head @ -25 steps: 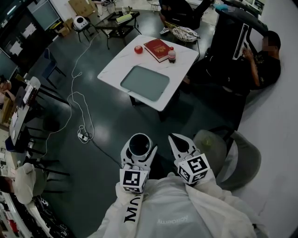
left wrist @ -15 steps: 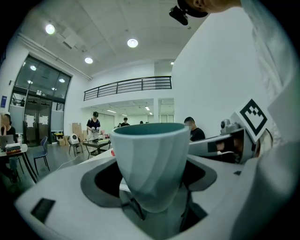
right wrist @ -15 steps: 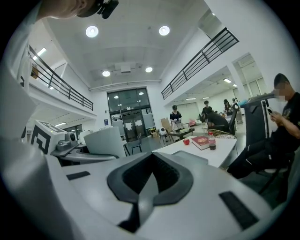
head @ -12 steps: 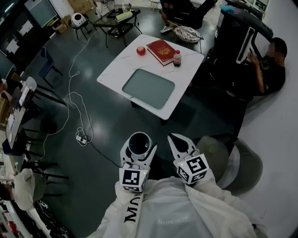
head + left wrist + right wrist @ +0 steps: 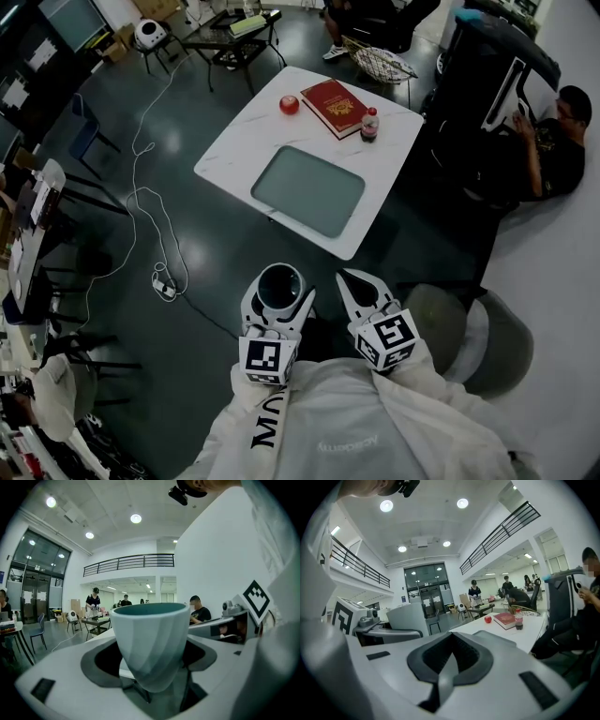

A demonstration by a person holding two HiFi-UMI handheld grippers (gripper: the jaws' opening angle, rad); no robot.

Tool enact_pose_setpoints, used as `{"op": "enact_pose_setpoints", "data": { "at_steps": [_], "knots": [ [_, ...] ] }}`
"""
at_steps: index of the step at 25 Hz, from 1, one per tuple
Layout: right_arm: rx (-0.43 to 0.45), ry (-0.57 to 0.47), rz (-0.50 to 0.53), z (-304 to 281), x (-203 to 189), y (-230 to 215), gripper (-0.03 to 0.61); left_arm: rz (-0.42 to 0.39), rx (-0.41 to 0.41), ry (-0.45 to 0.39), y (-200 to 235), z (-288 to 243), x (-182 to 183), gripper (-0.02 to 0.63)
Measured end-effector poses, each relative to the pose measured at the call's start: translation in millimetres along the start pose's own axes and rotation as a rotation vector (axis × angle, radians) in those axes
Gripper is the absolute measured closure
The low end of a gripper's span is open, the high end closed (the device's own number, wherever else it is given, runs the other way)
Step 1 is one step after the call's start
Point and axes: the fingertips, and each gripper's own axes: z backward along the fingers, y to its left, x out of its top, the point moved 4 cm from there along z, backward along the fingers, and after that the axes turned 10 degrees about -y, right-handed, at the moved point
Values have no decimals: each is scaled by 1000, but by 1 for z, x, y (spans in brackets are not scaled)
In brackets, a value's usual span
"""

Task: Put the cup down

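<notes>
Gripping a pale, faceted cup [image 5: 149, 639] with a dark teal interior, my left tongs [image 5: 278, 302] hold it upright; right tongs [image 5: 453, 634] closed, empty.

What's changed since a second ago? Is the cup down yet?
The white table has slid slightly nearer and lower in the head view, so the person seems to be stepping toward it. Nothing was grasped or released. The left gripper still holds the cup, not yet set down; the right gripper stays shut and empty; red book, apple and bottle lie on the table as before.
</notes>
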Motion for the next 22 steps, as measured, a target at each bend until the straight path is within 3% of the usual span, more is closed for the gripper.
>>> {"op": "enact_pose_setpoints", "data": {
  "at_steps": [22],
  "knots": [
    [-89, -18, 33, -142, 15, 6, 574, 6, -123, -19, 126, -75, 9, 232]
  ]
}}
